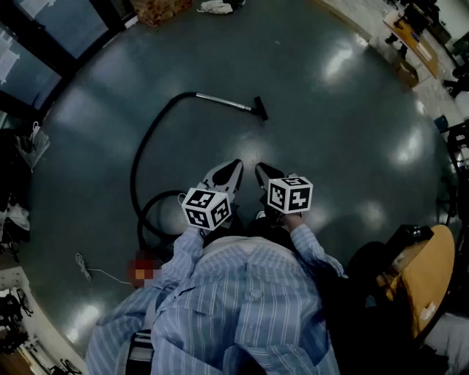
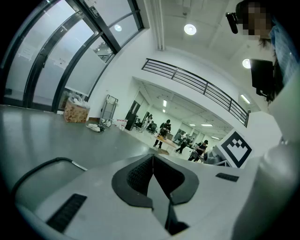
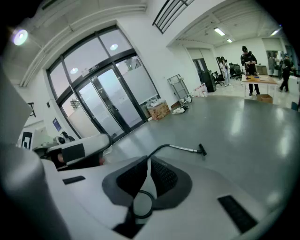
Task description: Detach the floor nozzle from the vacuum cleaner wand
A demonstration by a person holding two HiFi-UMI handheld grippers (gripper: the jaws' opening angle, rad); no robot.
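Both tongs idle, held side by side close to the striped shirt point(image 1: 242, 307), well apart from the vacuum. Left gripper point(image 1: 235, 165) jaws together, nothing between them; its own view confirms the pads meeting point(image 2: 153, 157). Right gripper point(image 1: 259, 169) likewise closed and empty point(image 3: 148, 162). Floor nozzle point(image 1: 260, 108) lies on the grey floor point(image 1: 344, 117) at about 12 o'clock from the grippers and is on the end of the wand point(image 1: 223, 102), which runs from it toward 9 o'clock. The black hose point(image 1: 145, 139) leaves the wand's far end, curves round toward 7 o'clock and loops near the left sleeve. In the right gripper view the nozzle point(image 3: 202, 149) sits at 1 o'clock from the jaws. Cardboard box point(image 1: 157, 9) is at 11 o'clock by the glass doors point(image 3: 108, 101).
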